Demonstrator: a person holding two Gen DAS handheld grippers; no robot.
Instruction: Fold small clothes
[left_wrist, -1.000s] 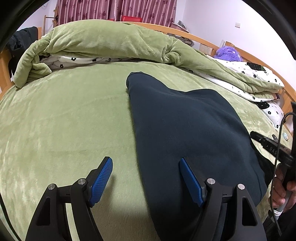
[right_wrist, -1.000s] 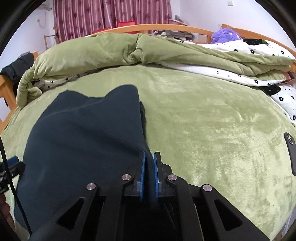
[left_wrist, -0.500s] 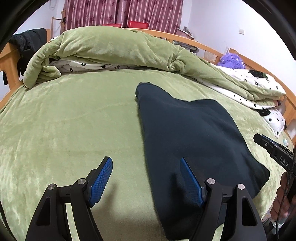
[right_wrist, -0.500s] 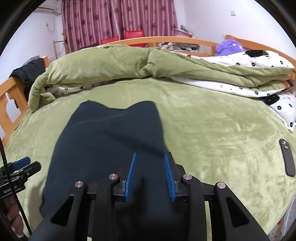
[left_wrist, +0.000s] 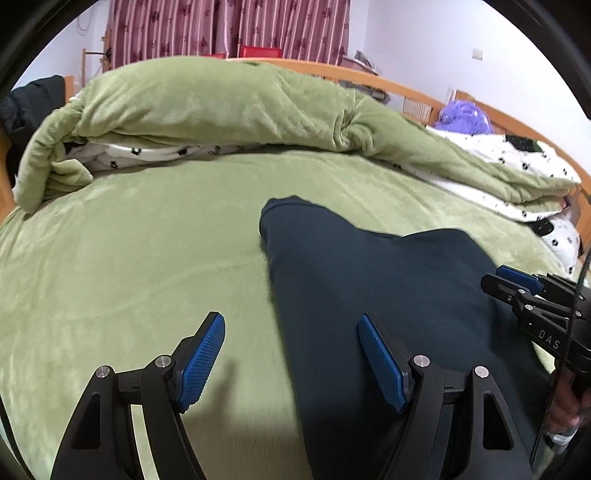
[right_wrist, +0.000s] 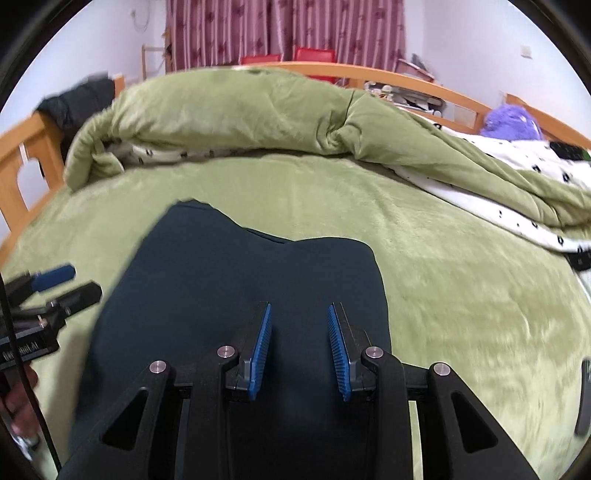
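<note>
A dark navy garment (left_wrist: 369, 266) lies flat on the green bed cover (left_wrist: 129, 258), its two rounded ends pointing toward the rolled duvet. My left gripper (left_wrist: 290, 319) is open above the garment's left edge, one finger over the cover and the other over the cloth. In the right wrist view the garment (right_wrist: 229, 266) fills the middle. My right gripper (right_wrist: 300, 307) hovers over its near part, jaws partly open with nothing pinched between them. Each gripper shows in the other's view: the right gripper (left_wrist: 517, 284) at the right edge, the left gripper (right_wrist: 62, 284) at the left edge.
A rolled green duvet (right_wrist: 240, 110) with a white patterned lining lies across the far side of the bed. The wooden bed frame (right_wrist: 22, 147) runs along the left. A purple plush toy (left_wrist: 463, 116) sits far right. A dark phone (right_wrist: 585, 391) lies on the cover at the right edge.
My right gripper was shut at the garment's right edge and has opened, leaving the cloth lying flat. Both grippers have drawn back and shifted sideways. The left jaws stayed open.
</note>
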